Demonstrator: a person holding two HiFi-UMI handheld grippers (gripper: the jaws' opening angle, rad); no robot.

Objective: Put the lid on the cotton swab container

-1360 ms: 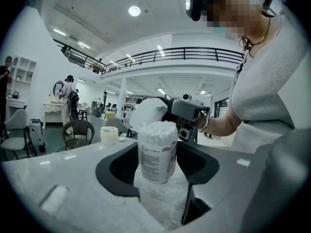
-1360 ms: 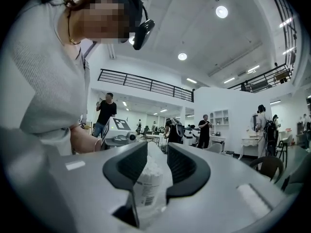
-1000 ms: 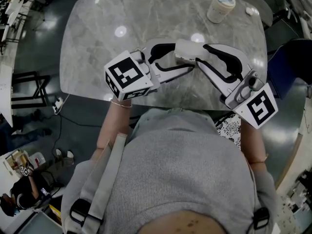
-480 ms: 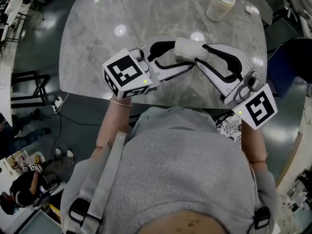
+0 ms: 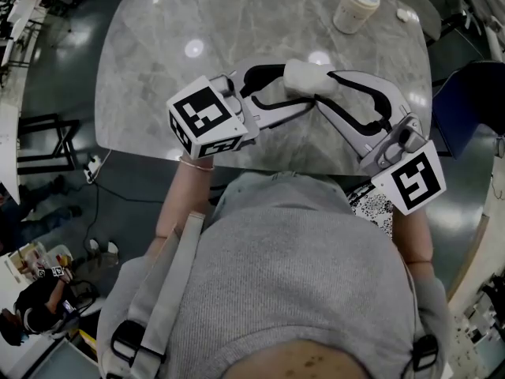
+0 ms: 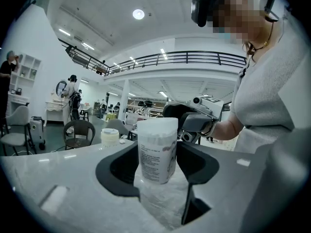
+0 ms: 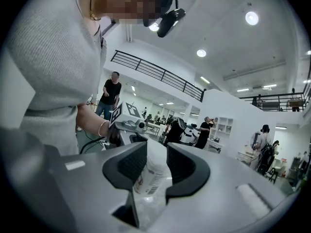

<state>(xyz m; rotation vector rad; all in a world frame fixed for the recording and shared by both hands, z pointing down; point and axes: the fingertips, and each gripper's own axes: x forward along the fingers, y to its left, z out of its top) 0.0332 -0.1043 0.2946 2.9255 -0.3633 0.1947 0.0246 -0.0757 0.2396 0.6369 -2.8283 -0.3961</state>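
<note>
A white cotton swab container (image 5: 306, 75) with a printed label is held in the air over the near edge of the grey marble table (image 5: 173, 69). My left gripper (image 5: 296, 90) comes in from the left and is shut on it. In the left gripper view the container (image 6: 158, 149) stands upright between the black pads, its pale top uppermost. My right gripper (image 5: 323, 91) comes in from the right and is shut on the same container (image 7: 149, 176), which leans away from that camera. I cannot make out a seam between lid and body.
A cream jar (image 5: 357, 8) with a lid stands at the table's far right, with a small white item (image 5: 406, 17) beside it. The jar (image 6: 110, 137) also shows in the left gripper view. Chairs (image 6: 77, 132) and people stand in the hall behind.
Both grippers keep their hold on the container. The right gripper's marker cube has dropped and turned slightly; the container has barely shifted.
</note>
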